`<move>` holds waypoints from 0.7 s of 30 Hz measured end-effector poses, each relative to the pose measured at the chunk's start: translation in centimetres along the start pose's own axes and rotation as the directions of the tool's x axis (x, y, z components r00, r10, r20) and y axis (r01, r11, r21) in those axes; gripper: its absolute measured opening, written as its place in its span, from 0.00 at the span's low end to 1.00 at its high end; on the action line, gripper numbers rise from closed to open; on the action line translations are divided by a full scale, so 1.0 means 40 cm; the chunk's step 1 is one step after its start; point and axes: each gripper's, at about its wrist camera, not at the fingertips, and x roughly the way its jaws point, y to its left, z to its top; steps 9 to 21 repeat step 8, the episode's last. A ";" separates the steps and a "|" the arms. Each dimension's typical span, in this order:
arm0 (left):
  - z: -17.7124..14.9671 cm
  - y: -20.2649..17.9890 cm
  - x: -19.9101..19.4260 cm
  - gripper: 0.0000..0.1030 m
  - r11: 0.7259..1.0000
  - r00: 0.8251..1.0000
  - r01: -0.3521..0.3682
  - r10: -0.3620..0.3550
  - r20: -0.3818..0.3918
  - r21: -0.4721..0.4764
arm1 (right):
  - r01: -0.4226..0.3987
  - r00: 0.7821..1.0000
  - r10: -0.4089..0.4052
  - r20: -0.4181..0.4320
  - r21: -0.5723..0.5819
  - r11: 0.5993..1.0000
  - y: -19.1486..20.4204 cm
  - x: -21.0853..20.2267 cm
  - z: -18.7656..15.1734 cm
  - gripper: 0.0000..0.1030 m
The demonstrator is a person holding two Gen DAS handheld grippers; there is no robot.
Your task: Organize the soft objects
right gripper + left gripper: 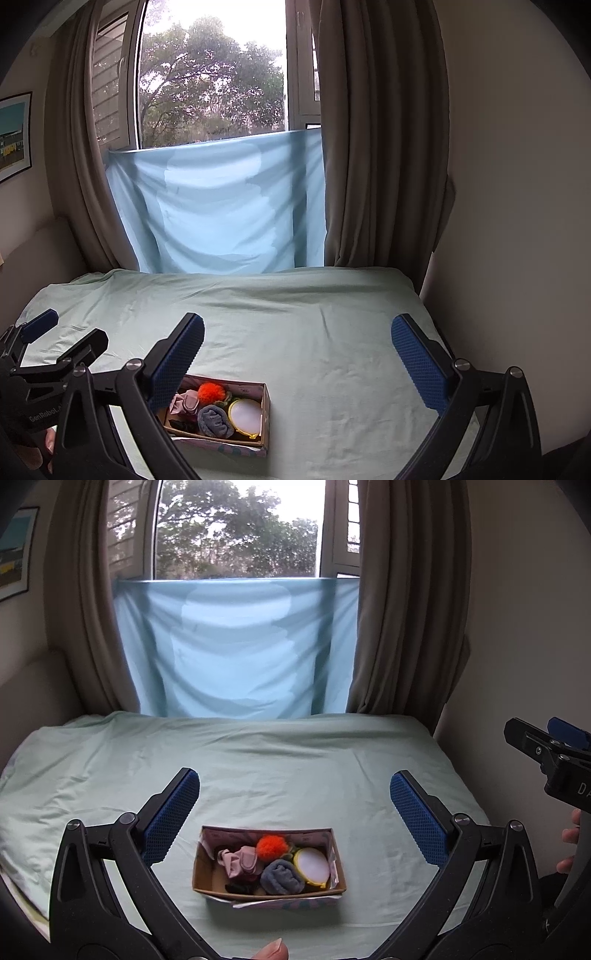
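A small cardboard box (207, 882) (266, 406) sits on the pale green bed. It holds an orange pom-pom (271, 845) (208, 391), a pink cloth (242, 862) (184, 402), a rolled grey-blue sock (281, 877) (214, 421), a round white pad with a yellow rim (312, 866) (245, 413) and something dark at the front. My left gripper (293, 788) hangs open above the box, with nothing held. My right gripper (297, 332) is open too, up and to the right of the box; it also shows at the right edge of the left wrist view (535, 738).
The green bed sheet (295, 760) (314, 314) spreads around the box. A light blue cloth (236, 646) hangs below the window at the far end, with brown curtains (402, 609) on both sides. A wall (517, 184) bounds the bed's right side. A person's fingers (569, 849) show at the right.
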 end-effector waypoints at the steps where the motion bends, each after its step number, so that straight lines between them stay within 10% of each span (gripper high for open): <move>1: -0.001 0.000 0.004 1.00 1.000 1.000 0.003 -0.003 -0.005 -0.001 | 0.001 1.000 -0.001 -0.004 -0.001 1.000 0.001 0.003 0.000 0.98; 21: -0.009 0.007 0.028 1.00 1.000 1.000 0.012 -0.012 -0.010 -0.013 | 0.003 0.999 -0.004 -0.043 -0.007 1.000 0.004 0.042 -0.002 0.98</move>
